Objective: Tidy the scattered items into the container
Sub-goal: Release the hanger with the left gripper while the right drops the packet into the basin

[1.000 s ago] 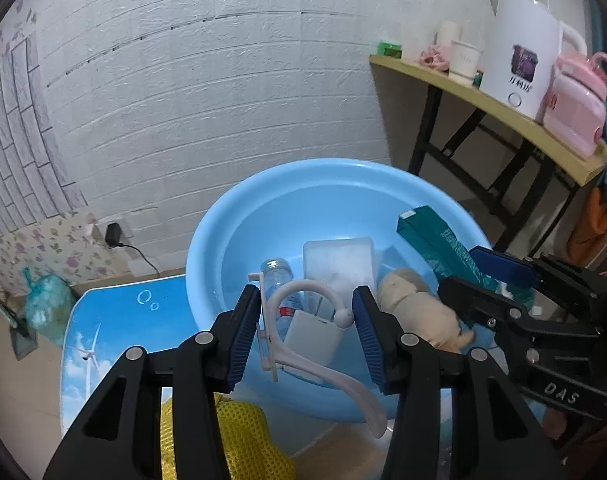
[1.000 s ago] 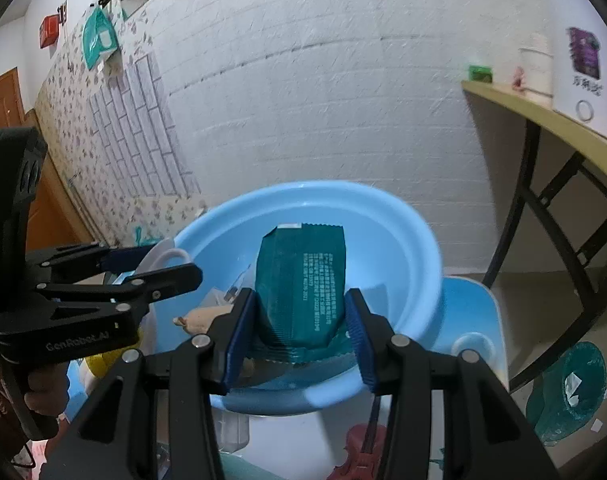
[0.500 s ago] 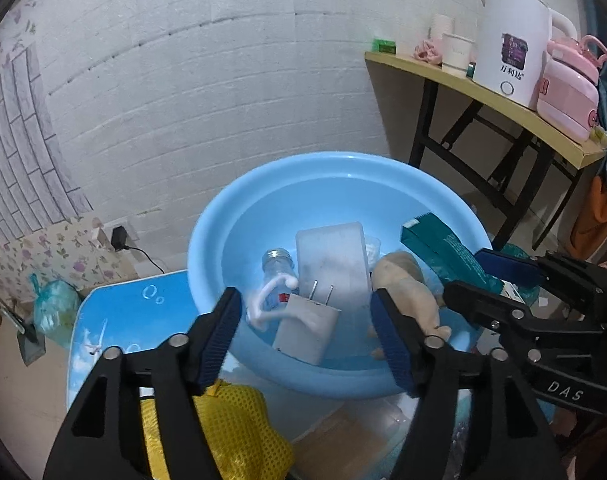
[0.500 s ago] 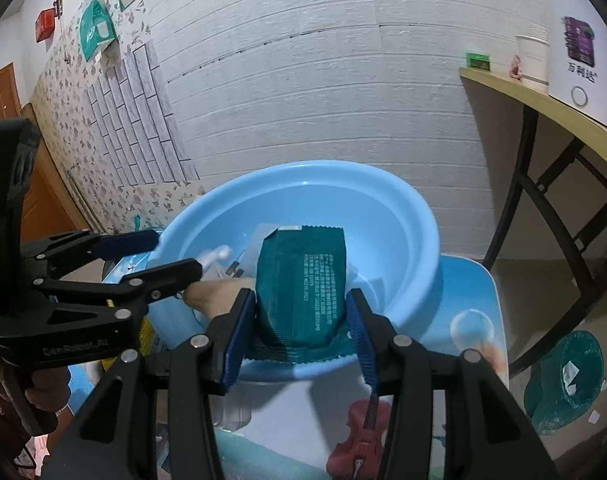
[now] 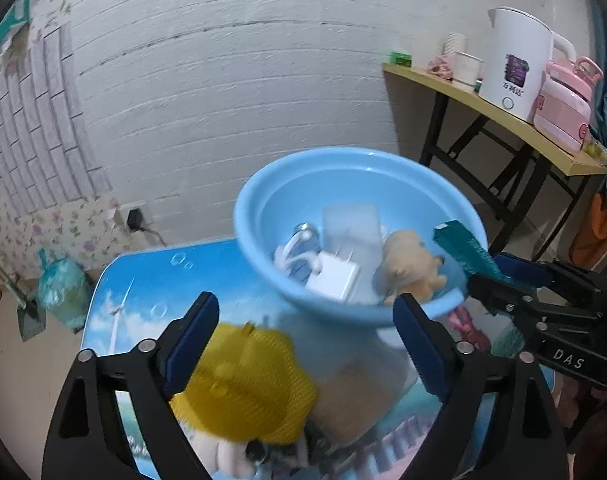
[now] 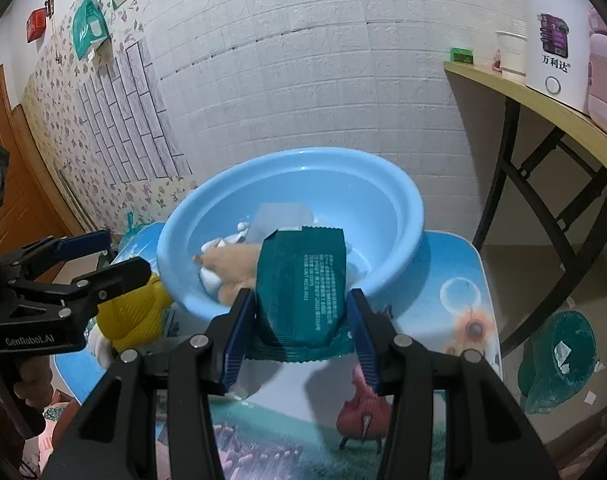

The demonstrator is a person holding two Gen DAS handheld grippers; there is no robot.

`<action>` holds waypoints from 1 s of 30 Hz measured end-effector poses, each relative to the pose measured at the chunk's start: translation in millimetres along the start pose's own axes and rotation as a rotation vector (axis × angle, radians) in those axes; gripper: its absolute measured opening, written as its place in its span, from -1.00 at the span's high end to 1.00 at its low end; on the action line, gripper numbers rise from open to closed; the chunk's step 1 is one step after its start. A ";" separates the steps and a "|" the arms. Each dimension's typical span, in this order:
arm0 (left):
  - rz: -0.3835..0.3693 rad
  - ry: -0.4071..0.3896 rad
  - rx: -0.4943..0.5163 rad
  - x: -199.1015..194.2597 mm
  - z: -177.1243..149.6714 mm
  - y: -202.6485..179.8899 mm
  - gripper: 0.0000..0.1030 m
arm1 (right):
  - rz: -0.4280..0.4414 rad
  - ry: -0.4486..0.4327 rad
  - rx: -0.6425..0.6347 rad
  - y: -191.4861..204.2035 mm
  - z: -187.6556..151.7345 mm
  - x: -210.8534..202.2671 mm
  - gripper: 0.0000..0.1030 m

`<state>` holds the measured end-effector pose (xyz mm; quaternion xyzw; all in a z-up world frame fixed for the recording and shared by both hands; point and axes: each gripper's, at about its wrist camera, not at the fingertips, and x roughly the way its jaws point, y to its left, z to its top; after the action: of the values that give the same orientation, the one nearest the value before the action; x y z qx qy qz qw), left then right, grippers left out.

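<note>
A light blue basin stands on the small picture-printed table. Inside lie a white charger with its cable, a clear bottle, a white box and a tan plush toy. My left gripper hangs short of the basin above a yellow mesh item; its jaws are opening with nothing between them. My right gripper is shut on a dark green snack packet at the basin's near rim; it also shows at the right of the left wrist view.
A wooden side table at the right carries a white kettle, a pink jug and paper cups. A white brick wall stands behind the basin. A green bag and a green hat lie on the floor.
My left gripper let go of the white charger, which now lies in the basin, opened wide and drew back over the yellow mesh item. The right gripper kept its hold on the packet and backed off slightly.
</note>
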<state>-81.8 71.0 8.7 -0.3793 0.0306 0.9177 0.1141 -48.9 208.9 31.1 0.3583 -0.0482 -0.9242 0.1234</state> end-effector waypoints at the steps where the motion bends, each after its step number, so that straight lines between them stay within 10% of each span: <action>1: 0.001 0.001 -0.006 -2.4 -2.8 3.2 -0.76 | -0.001 0.002 -0.002 1.4 -1.5 -0.9 0.09; 16: 0.046 0.026 -0.075 -24.0 -53.7 52.9 -0.87 | -0.027 0.050 0.020 9.3 -28.1 -4.5 0.09; 30: 0.055 0.001 -0.096 -31.8 -57.9 71.4 -0.87 | -0.037 -0.065 0.006 13.4 30.0 13.0 0.08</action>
<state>-36.7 -12.7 -12.3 -0.3839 -0.0033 0.9207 0.0707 -75.8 192.6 47.2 0.3290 -0.0483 -0.9374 0.1036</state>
